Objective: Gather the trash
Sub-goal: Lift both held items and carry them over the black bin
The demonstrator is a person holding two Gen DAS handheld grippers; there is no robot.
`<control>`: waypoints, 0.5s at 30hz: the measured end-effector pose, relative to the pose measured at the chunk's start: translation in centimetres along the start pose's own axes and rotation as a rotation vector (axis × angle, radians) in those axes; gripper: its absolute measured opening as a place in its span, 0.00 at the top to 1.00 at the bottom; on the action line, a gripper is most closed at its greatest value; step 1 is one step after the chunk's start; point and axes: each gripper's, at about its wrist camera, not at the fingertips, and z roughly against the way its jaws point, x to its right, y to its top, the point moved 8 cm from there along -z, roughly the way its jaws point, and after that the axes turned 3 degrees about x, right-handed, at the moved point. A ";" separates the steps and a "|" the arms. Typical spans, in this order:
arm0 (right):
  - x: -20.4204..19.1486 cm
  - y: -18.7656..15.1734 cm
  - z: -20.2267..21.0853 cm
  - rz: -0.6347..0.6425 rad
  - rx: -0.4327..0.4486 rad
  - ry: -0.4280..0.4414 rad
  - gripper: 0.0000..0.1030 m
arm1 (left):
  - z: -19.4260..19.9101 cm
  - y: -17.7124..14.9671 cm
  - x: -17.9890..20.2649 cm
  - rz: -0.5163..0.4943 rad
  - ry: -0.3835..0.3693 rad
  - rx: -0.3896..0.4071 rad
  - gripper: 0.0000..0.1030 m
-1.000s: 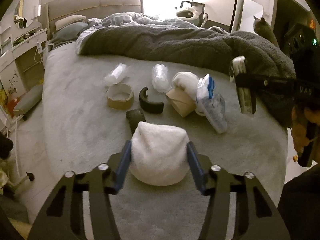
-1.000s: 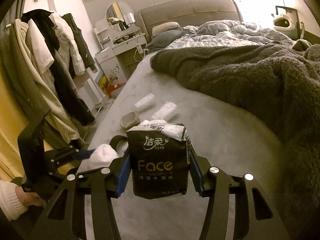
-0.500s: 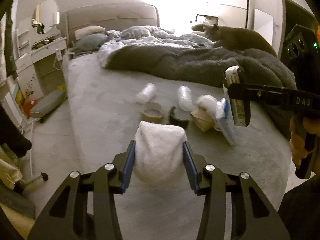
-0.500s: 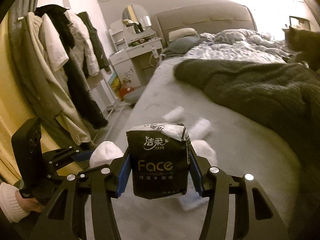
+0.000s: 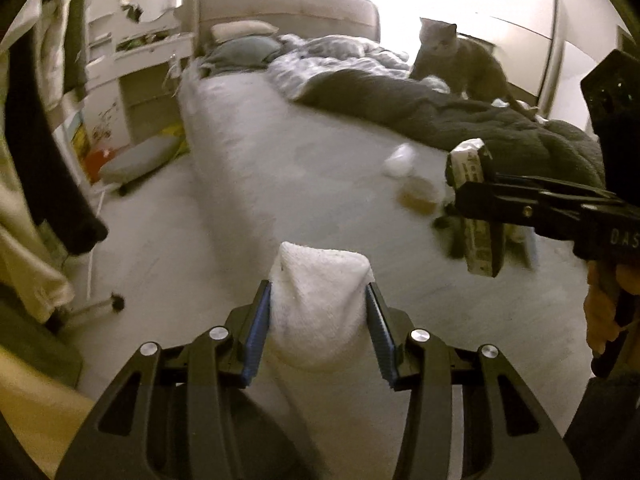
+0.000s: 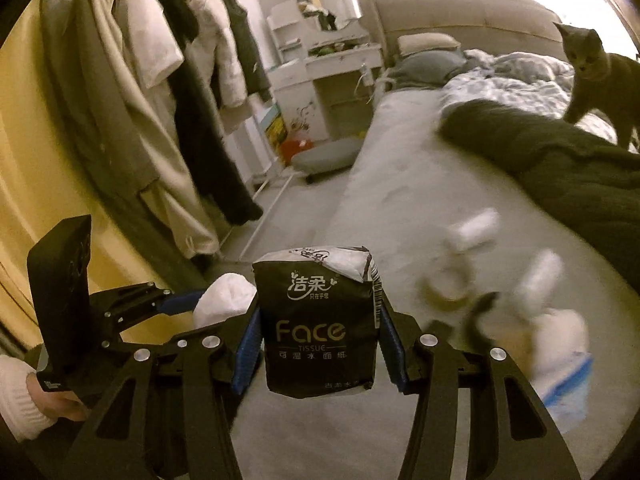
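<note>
The left gripper (image 5: 319, 322) is clamped on a white fluffy cloth wad (image 5: 319, 308), w/ the blue pads squeezing both its sides. The right gripper (image 6: 319, 350) is pinching a black tissue pack (image 6: 318, 320) the same way. Each hand carries one piece, prob. so two bits of trash go out in one trip. Both are lifted off the bed (image 5: 280, 168), so nothing drags on the cover.

In the left view the wad sits at 6 o'clock, low & centre. The right gripper w/ its pack (image 5: 472, 204) shows at 3 o'clock. In the right view the pack is at 6 o'clock, and the left gripper w/ the wad (image 6: 224, 304) is at 8 o'clock.

The wad looks soft, puffy & a bit squashed. The pack is dark and crinkly, torn open on top, w/ "Face" in gold letters.

More trash is left on the bed at 4 o'clock in the right view, too blurry to name. A grey cat (image 6: 600, 80) stands on the blanket at 2 o'clock.
</note>
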 end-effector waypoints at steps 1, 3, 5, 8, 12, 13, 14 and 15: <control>-0.6 0.0 -0.6 0.003 -0.011 0.006 0.48 | 0.0 -0.3 -0.8 0.007 0.011 -0.008 0.52; -1.9 -0.2 -1.8 0.008 -0.028 0.021 0.48 | 0.1 -1.1 -2.5 0.025 0.037 -0.025 0.52; -3.2 0.0 -2.8 0.016 -0.043 0.040 0.48 | 0.1 -1.9 -4.0 0.040 0.063 -0.048 0.52; -5.4 0.0 -4.5 0.034 -0.072 0.064 0.48 | 0.0 -3.3 -6.5 0.073 0.092 -0.085 0.51; -8.1 -0.3 -6.3 0.047 -0.099 0.103 0.48 | -0.1 -5.7 -8.7 0.114 0.113 -0.132 0.50; -8.5 -0.5 -6.6 0.047 -0.105 0.110 0.48 | -0.1 -6.3 -9.4 0.123 0.120 -0.149 0.50; -9.1 -0.5 -7.1 0.047 -0.113 0.119 0.48 | -0.1 -6.9 -9.8 0.128 0.126 -0.165 0.50; -9.9 -0.7 -7.6 0.042 -0.122 0.134 0.48 | -0.2 -7.2 -10.2 0.133 0.130 -0.179 0.50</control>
